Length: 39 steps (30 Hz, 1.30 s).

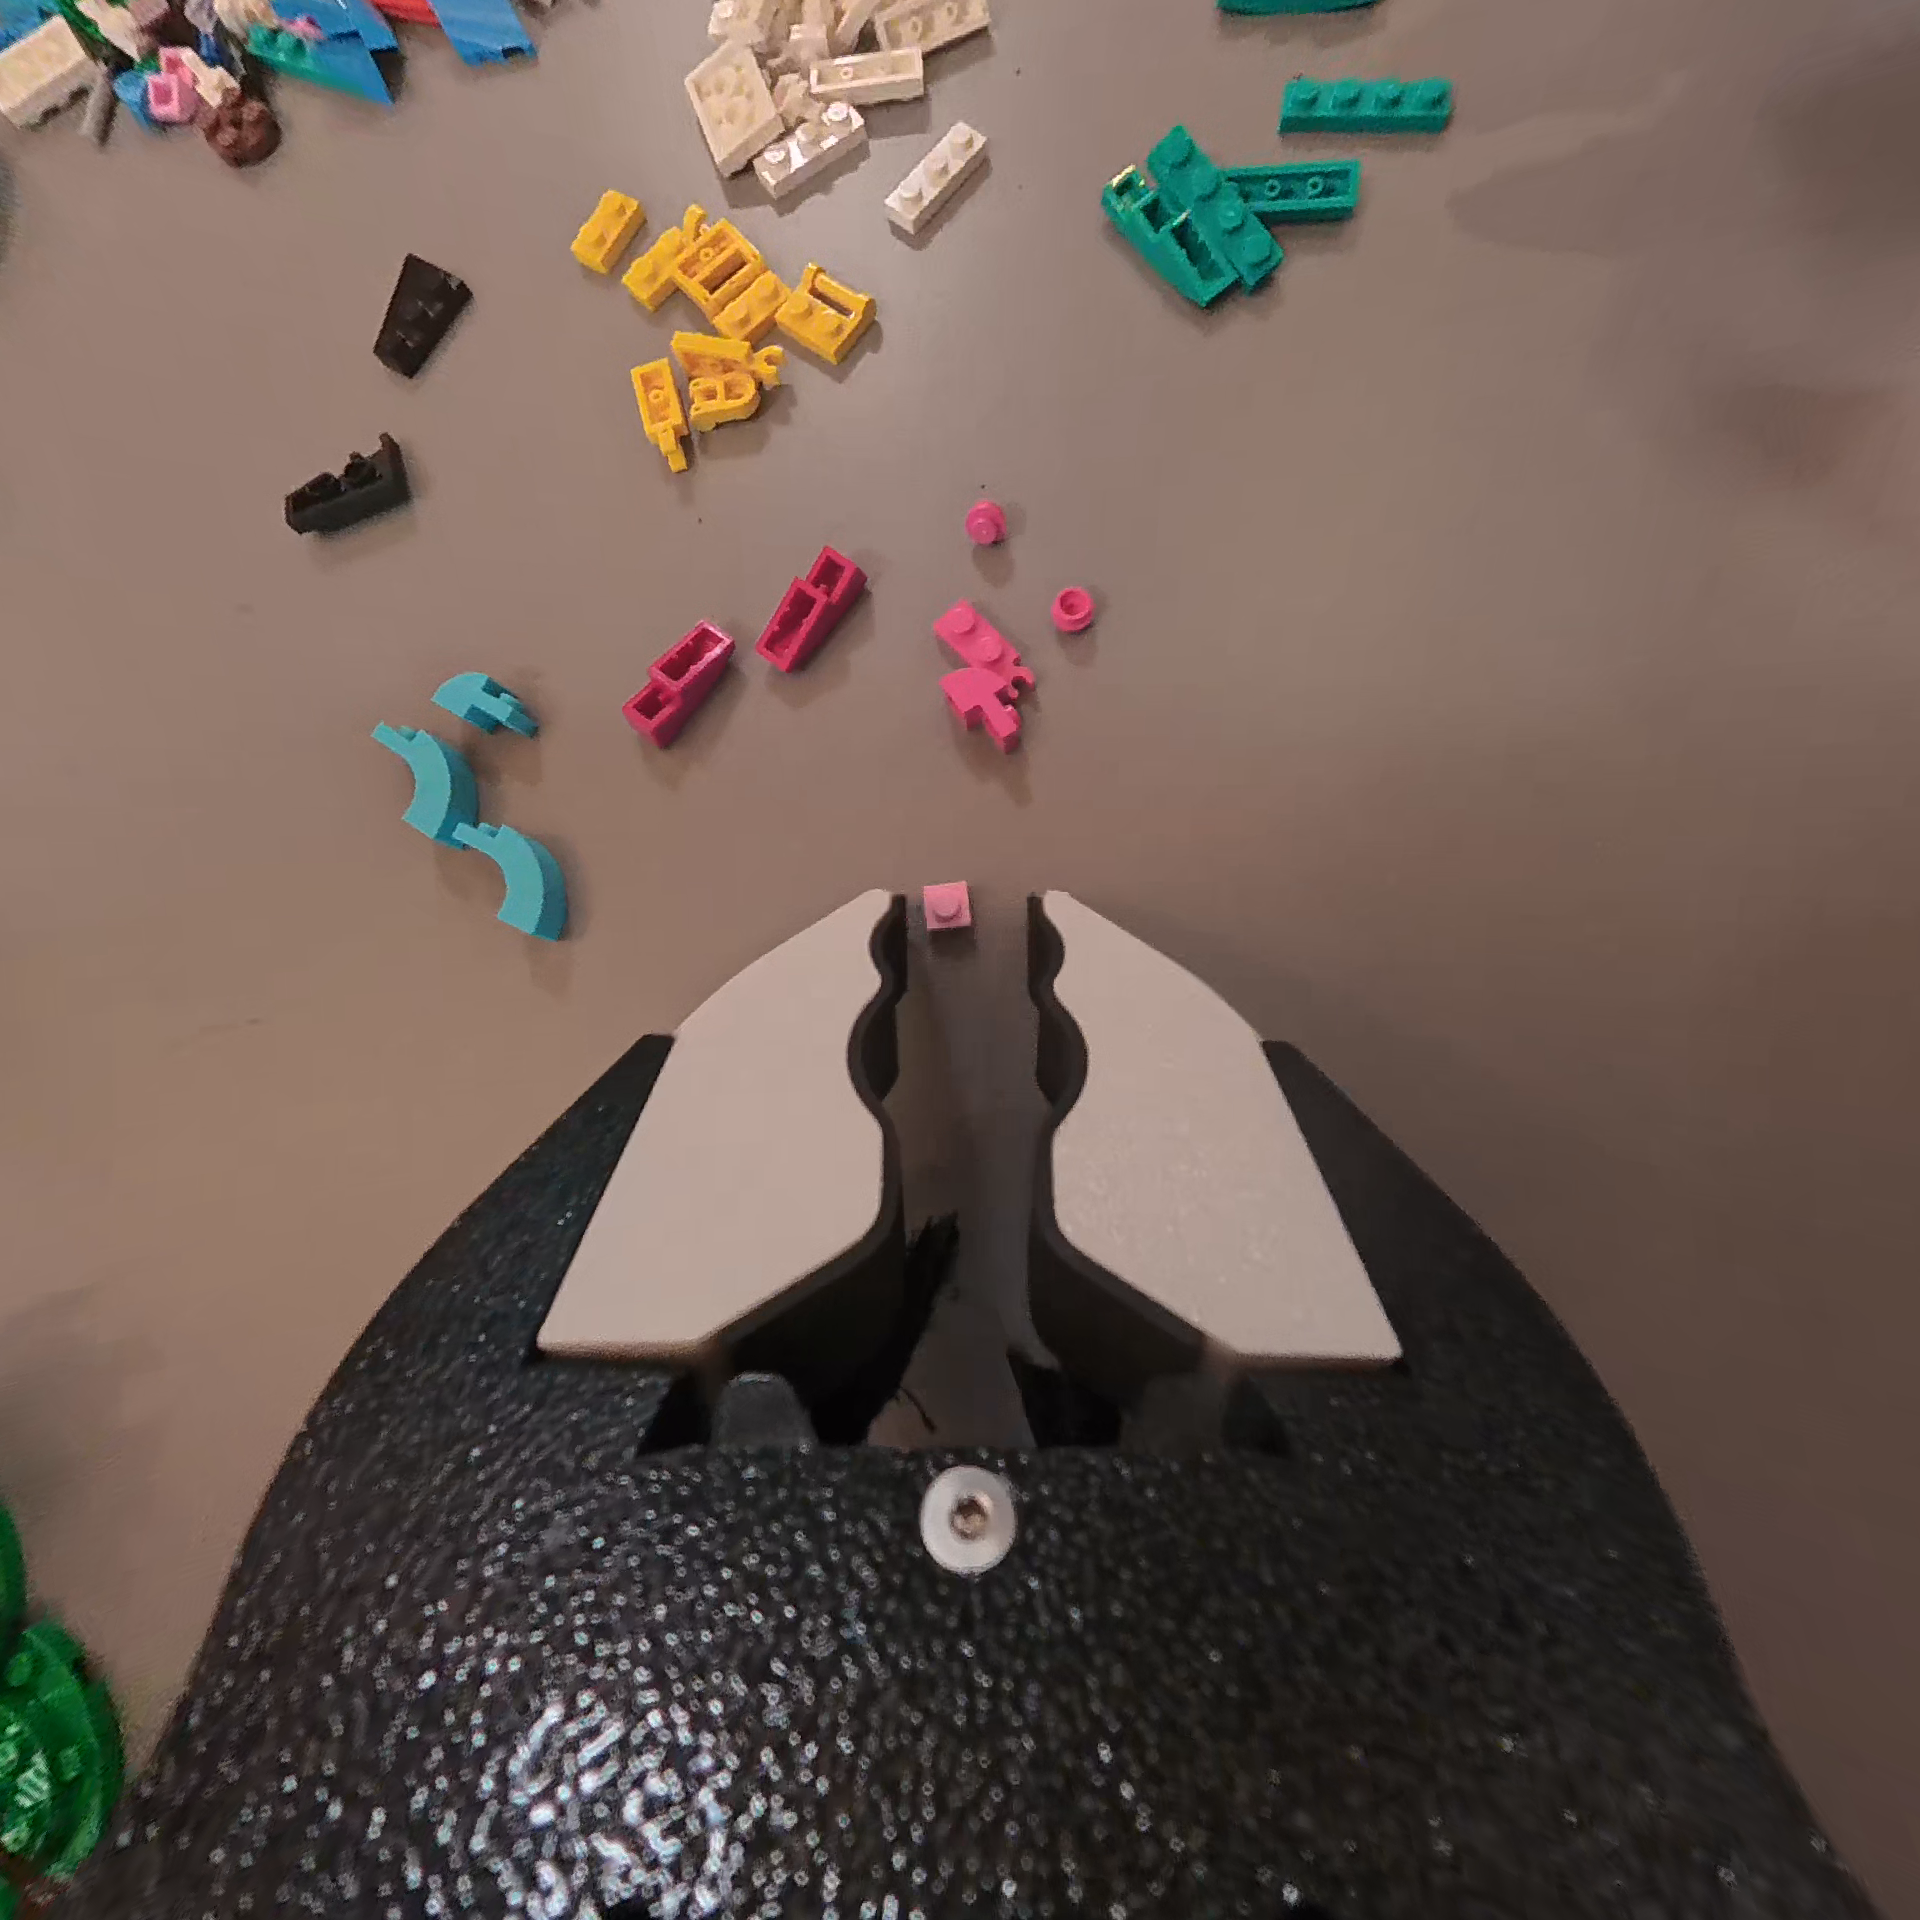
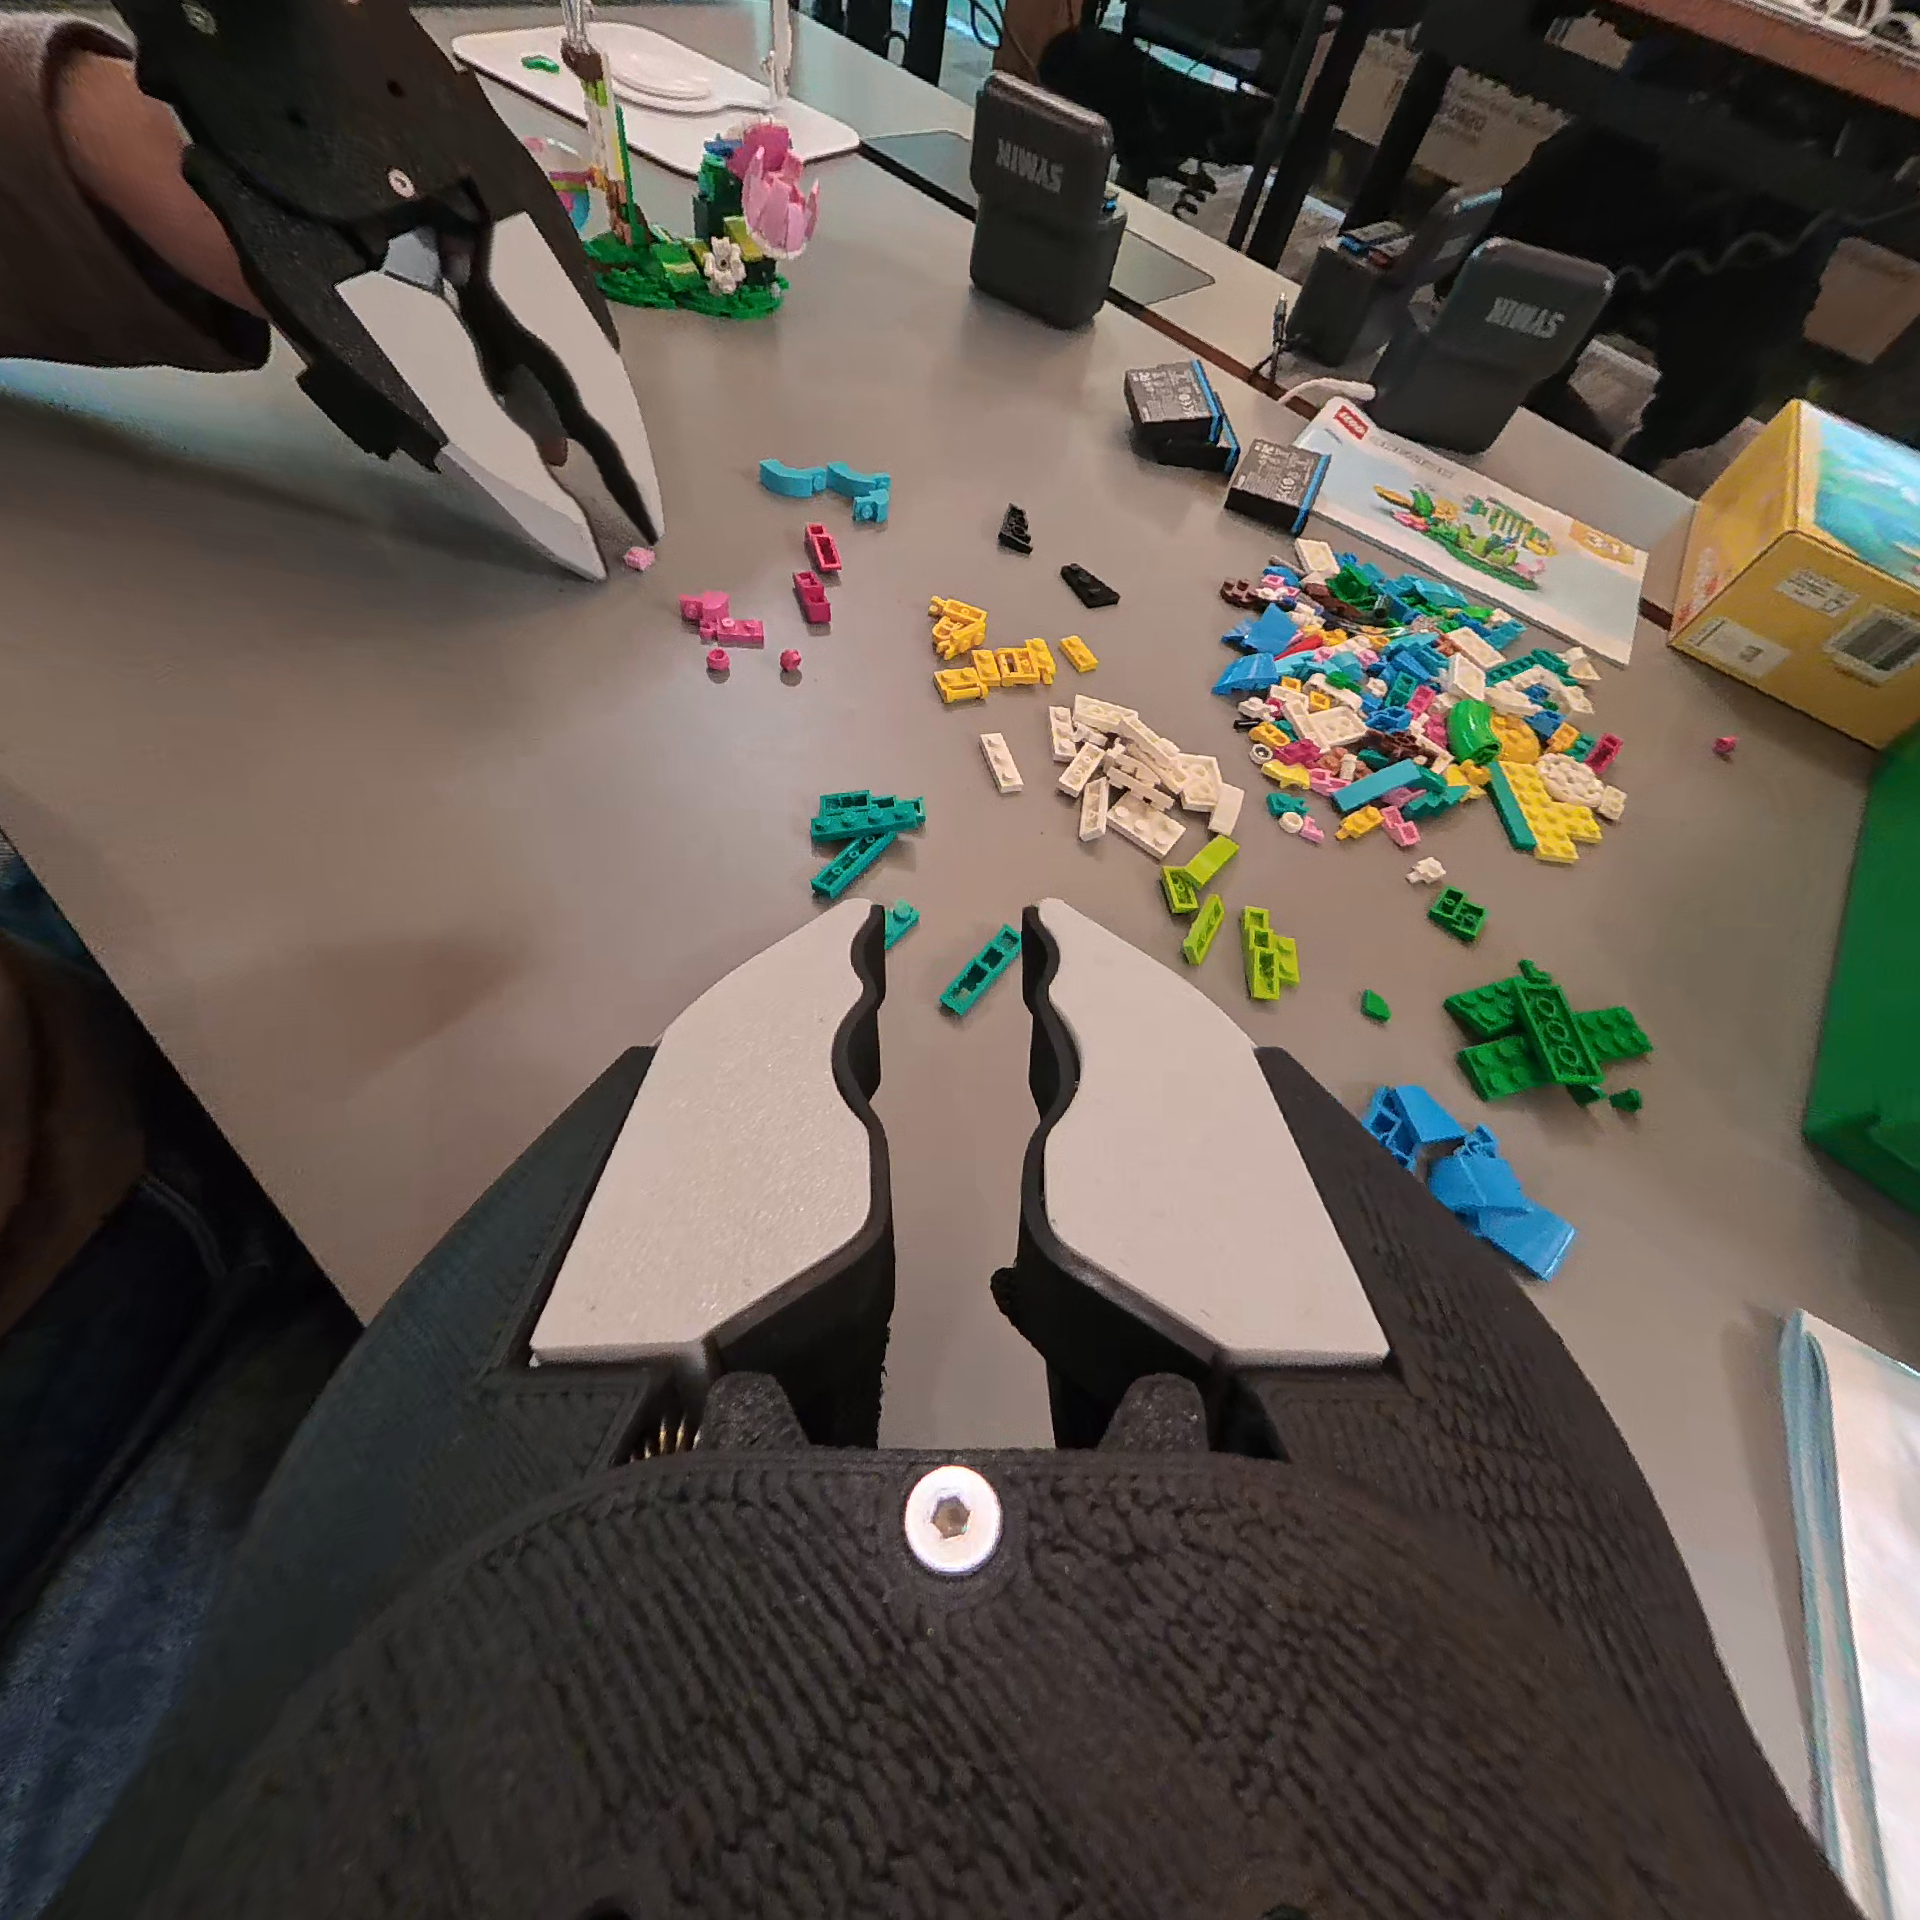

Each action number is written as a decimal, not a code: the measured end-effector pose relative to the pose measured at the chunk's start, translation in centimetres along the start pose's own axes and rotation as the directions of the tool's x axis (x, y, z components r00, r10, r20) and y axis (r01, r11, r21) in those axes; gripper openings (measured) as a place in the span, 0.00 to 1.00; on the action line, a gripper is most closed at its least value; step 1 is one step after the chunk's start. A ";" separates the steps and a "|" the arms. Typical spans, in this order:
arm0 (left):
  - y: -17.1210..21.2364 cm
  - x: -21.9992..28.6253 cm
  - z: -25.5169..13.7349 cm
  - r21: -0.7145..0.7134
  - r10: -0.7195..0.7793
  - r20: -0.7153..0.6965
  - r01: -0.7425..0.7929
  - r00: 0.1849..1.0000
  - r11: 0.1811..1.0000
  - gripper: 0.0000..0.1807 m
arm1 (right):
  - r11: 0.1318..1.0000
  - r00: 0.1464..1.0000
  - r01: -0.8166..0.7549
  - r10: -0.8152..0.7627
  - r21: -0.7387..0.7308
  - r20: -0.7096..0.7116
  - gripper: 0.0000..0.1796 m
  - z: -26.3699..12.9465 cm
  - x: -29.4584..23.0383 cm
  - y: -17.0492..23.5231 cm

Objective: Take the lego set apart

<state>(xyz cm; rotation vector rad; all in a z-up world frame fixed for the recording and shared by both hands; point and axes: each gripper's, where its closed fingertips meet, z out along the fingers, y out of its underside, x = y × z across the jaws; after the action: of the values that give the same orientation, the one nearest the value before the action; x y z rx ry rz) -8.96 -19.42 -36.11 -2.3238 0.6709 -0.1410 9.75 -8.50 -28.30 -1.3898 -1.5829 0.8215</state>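
Partly built flower-and-greenery lego set of green, pink and white bricks [image 2: 717,223] upright at the far edge of the grey desk [image 2: 416,790], well apart from both tools. Nearer, loose pieces sorted by colour: small yellow bricks [image 1: 717,312], white plates [image 2: 1138,774], teal plates [image 2: 862,821], magenta bricks [image 1: 743,644], plus a mixed multicoloured heap [image 2: 1434,707]. Tiny pale-pink single-stud plastic plate [image 1: 947,908] flat on the desk between the tips of the left hand-held gripper [image 1: 961,914], fingers apart and apparently not touching it. Right hand-held gripper [image 2: 954,925] likewise parted, empty, above a teal plate [image 2: 980,969]. Likely risks: such a small, slick piece squirting sideways under an off-centre pinch, skidding into the pink cluster [image 1: 982,670], or tipping on edge and dropping on lift.
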 end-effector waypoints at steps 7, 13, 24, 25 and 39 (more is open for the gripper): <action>-1.1 -0.5 -2.0 0.106 -0.065 -0.029 0.068 0.997 0.992 0.18 | 1.000 0.999 0.002 -0.001 0.029 -0.037 0.13 -0.5 0.7 -1.1; -2.4 -3.8 -6.1 0.411 -0.112 0.134 0.048 0.985 0.911 0.16 | 0.998 0.982 -0.015 0.027 0.064 -0.187 0.14 -1.3 3.5 -0.7; -1.7 -4.9 -10.4 0.662 -0.177 0.325 -0.090 0.929 0.744 0.03 | 0.969 0.531 0.188 0.036 0.159 -0.847 0.00 -3.5 11.1 -1.2; -1.8 -4.7 -10.4 0.676 -0.182 0.307 -0.080 0.934 0.733 0.02 | 0.964 0.464 0.221 0.027 0.145 -0.886 0.00 -3.9 11.8 -0.9; -1.9 -3.8 -10.6 0.697 -0.140 0.290 -0.108 0.947 0.708 0.00 | 0.975 0.424 0.166 0.068 0.151 -0.903 0.00 -4.7 12.9 0.9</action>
<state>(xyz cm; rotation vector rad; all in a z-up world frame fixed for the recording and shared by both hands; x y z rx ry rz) -14.35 -22.76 -26.66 -1.5427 0.3335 -0.0120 14.12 4.04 -24.86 -1.2521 -0.6124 0.0730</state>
